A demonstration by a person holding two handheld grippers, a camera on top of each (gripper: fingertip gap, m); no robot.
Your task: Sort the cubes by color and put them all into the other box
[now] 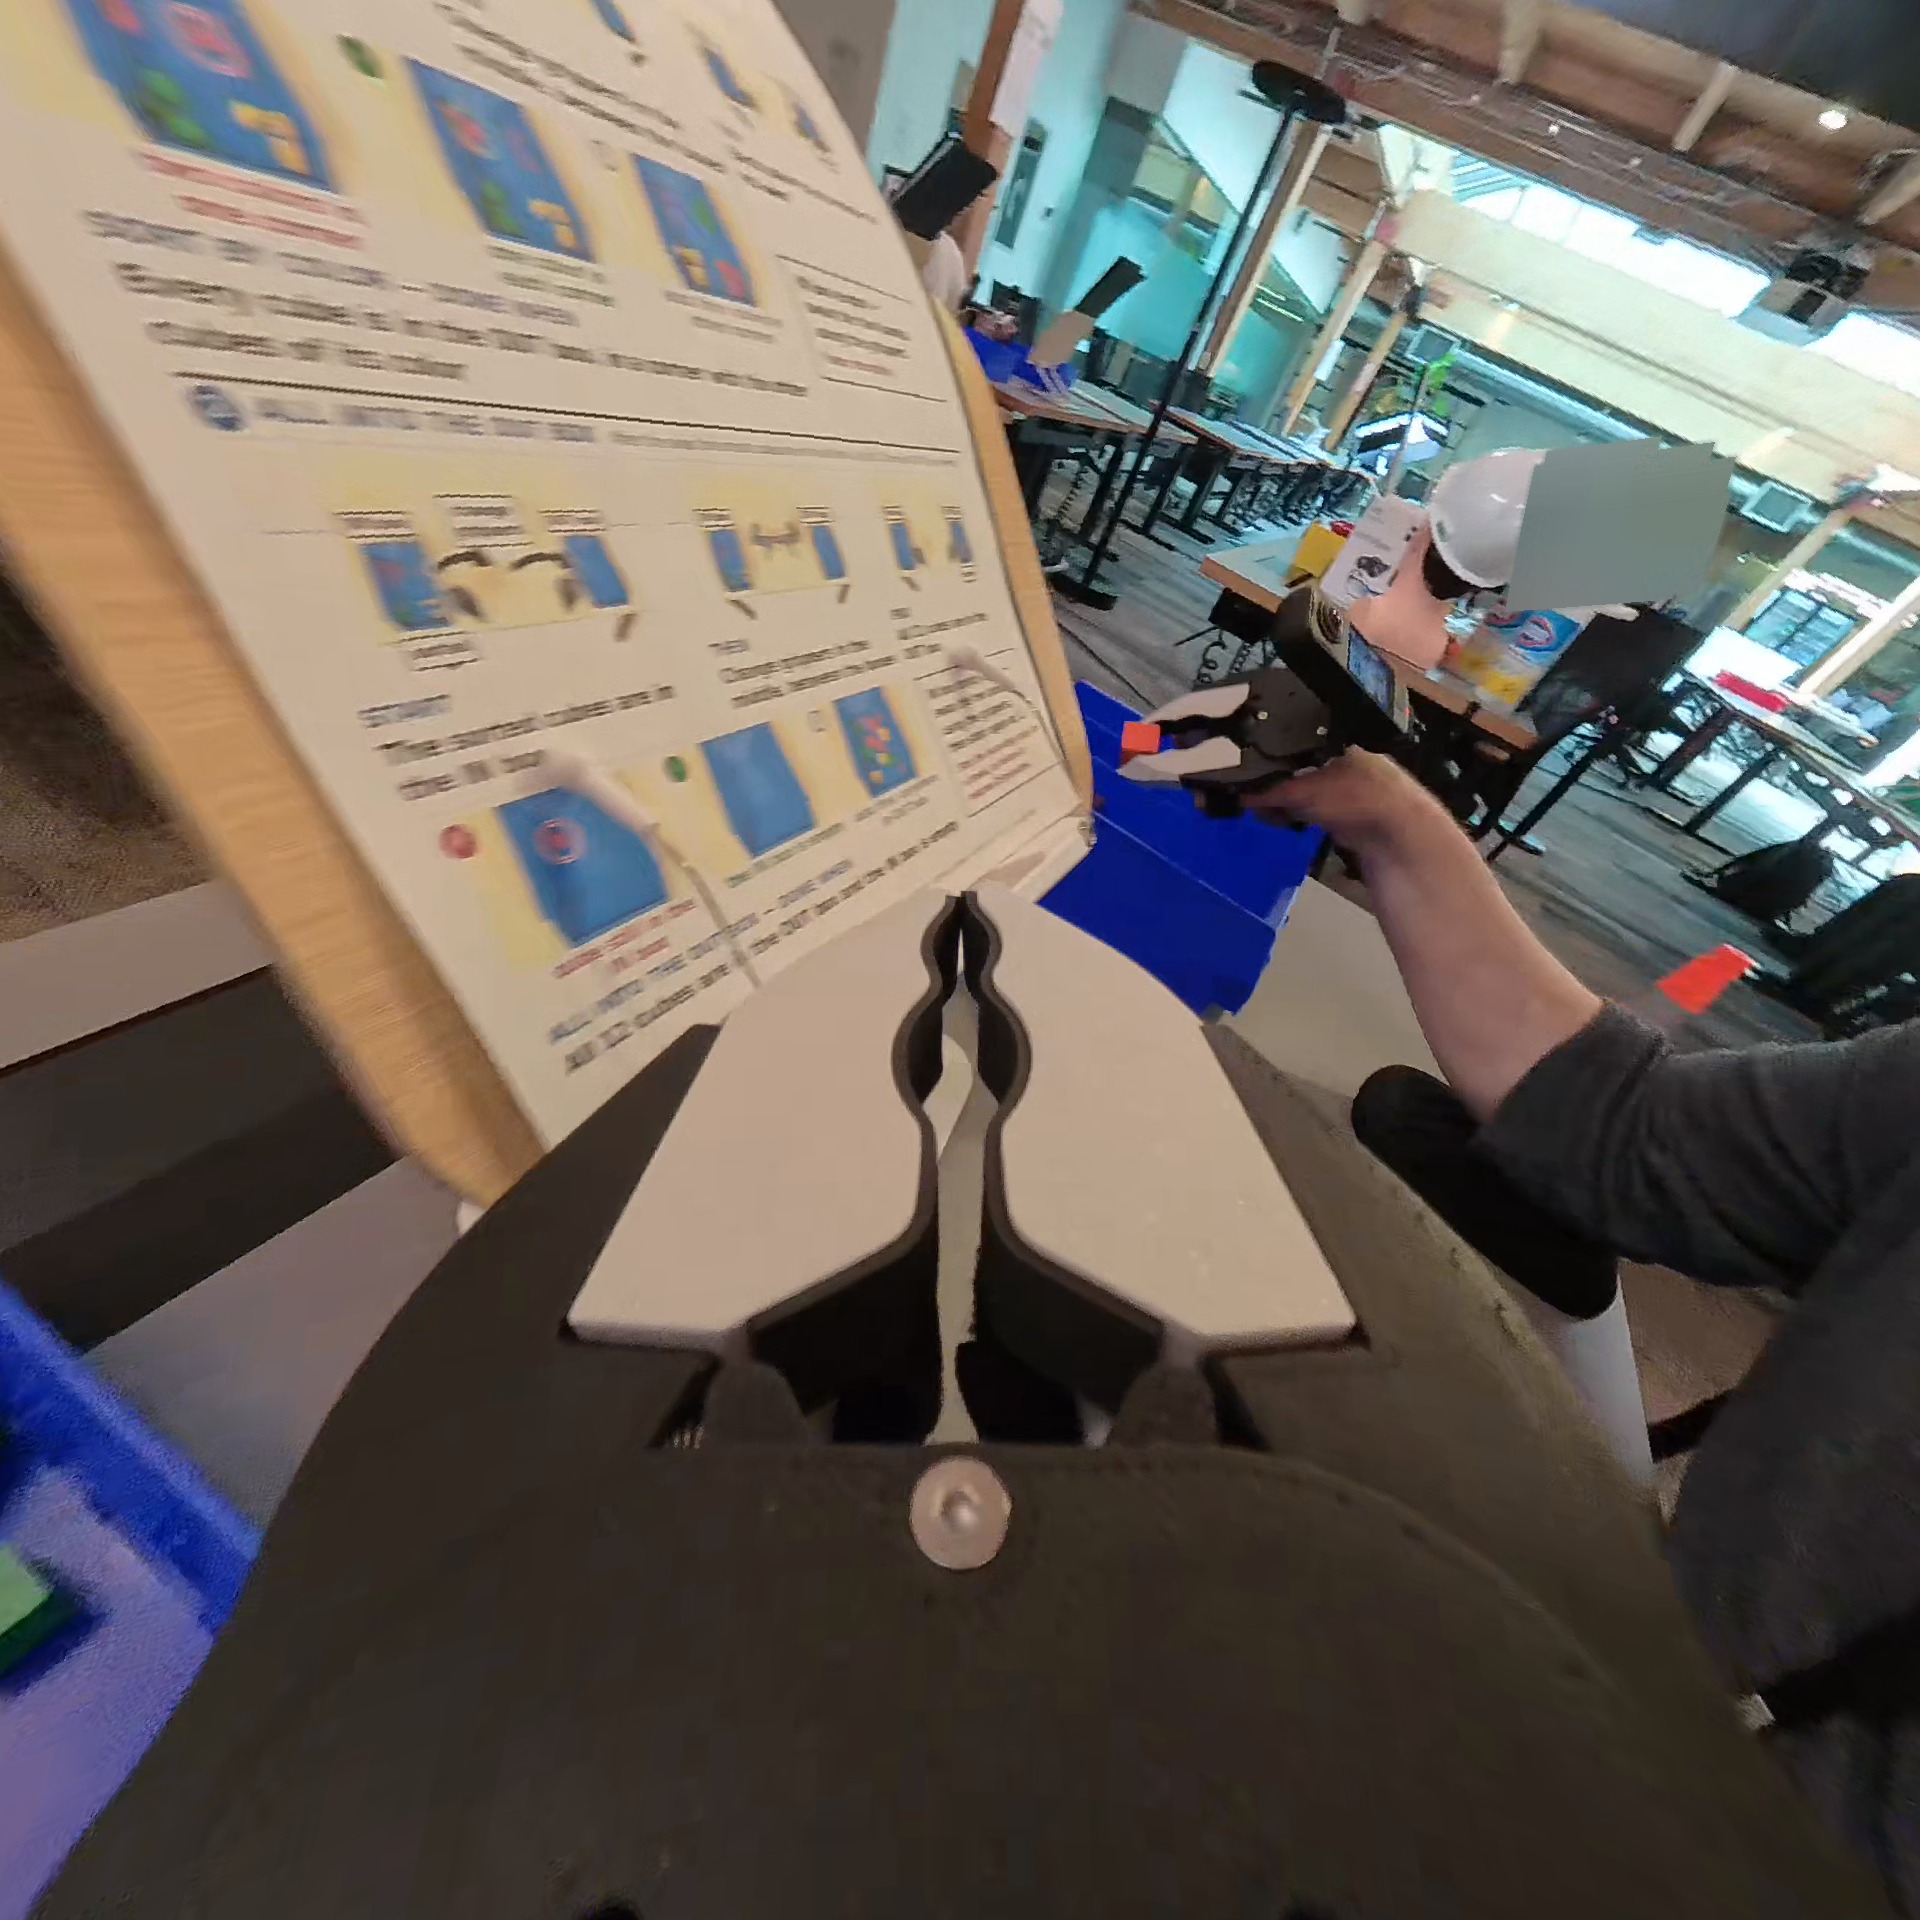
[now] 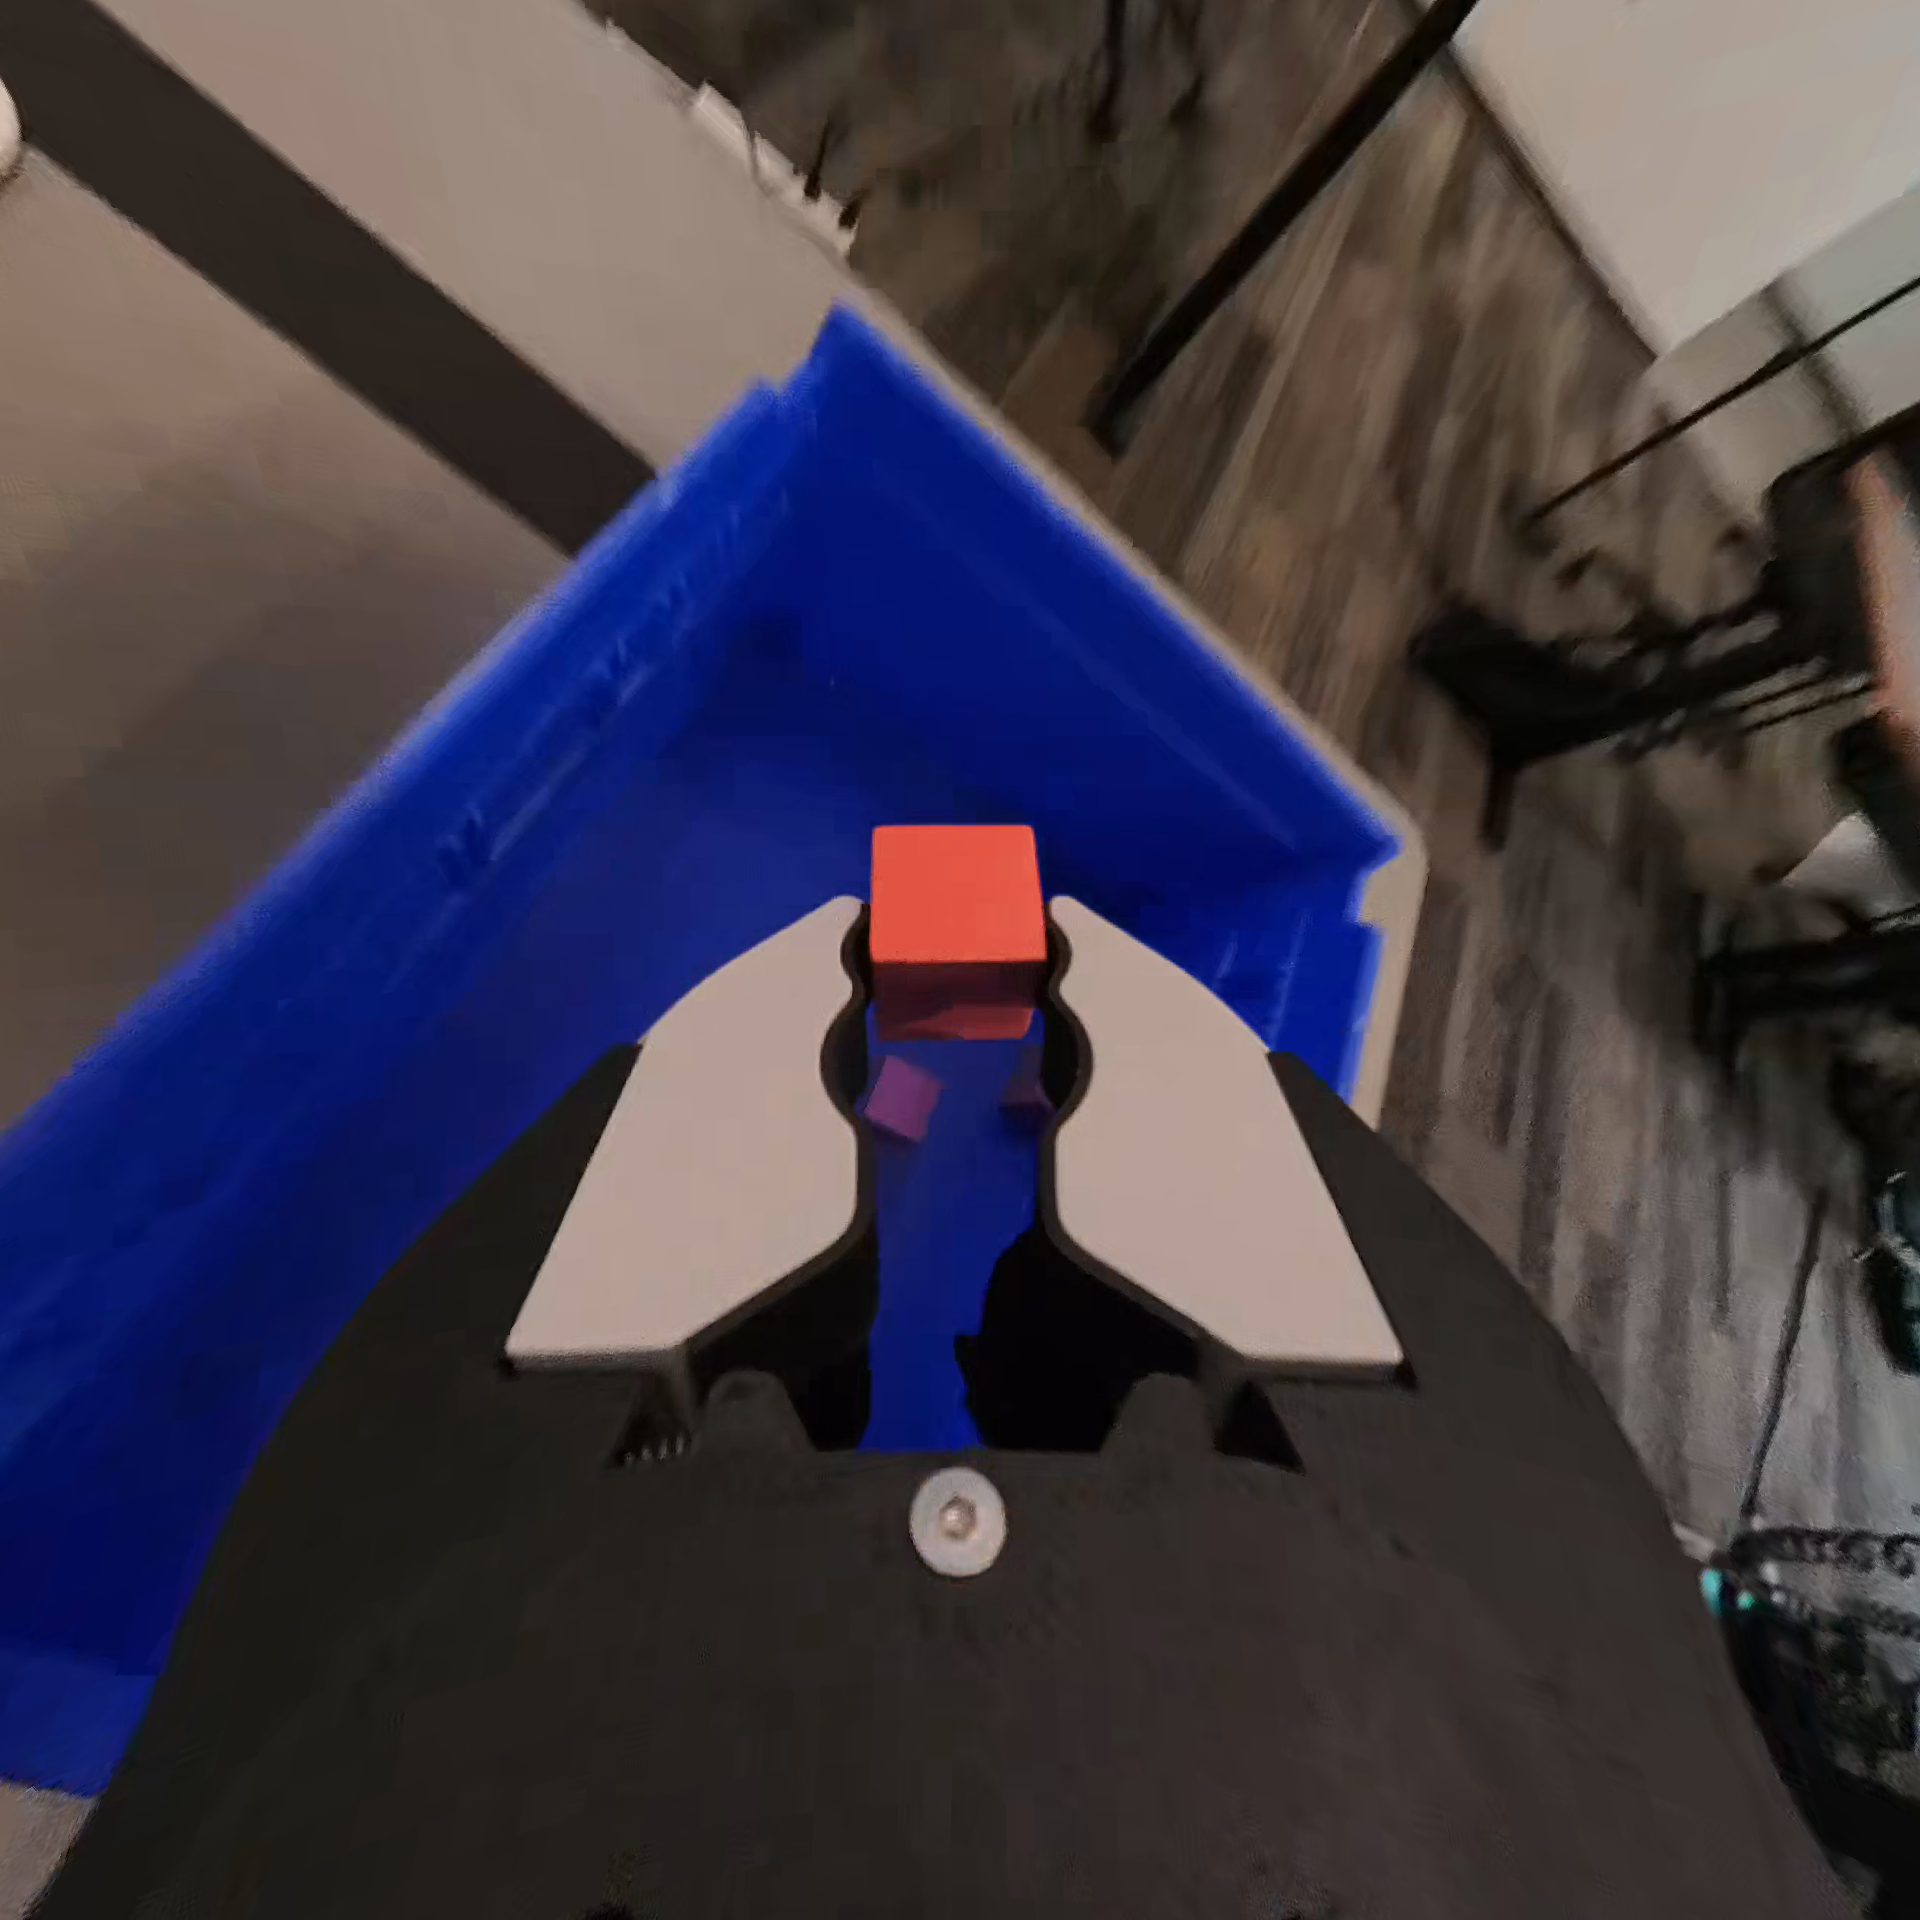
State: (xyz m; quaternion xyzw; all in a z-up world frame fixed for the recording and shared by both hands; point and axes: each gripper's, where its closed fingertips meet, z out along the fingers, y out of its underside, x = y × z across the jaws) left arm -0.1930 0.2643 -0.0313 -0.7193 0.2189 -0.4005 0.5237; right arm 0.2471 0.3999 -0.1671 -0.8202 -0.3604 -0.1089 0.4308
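My right gripper (image 2: 956, 935) is shut on a red cube (image 2: 956, 899) and holds it above the inside of a blue box (image 2: 582, 748). The pads press on the cube's two sides. Two purple cubes (image 2: 902, 1101) lie on the box floor below. The left wrist view shows the same gripper (image 1: 1153, 748) with the red cube (image 1: 1140, 739) over that blue box (image 1: 1174, 894). My left gripper (image 1: 961, 914) is shut with nothing between its fingertips, raised in front of an instruction board (image 1: 499, 499). A second blue box (image 1: 94, 1455) with a green cube (image 1: 21, 1621) sits at the lower left.
The instruction board leans on a wooden stand at the left. A person's hand and grey sleeve (image 1: 1621, 1143) hold the right gripper. A grey table (image 2: 208, 520) bears the boxes; its edge runs just past the blue box. Further tables and stands fill the room behind.
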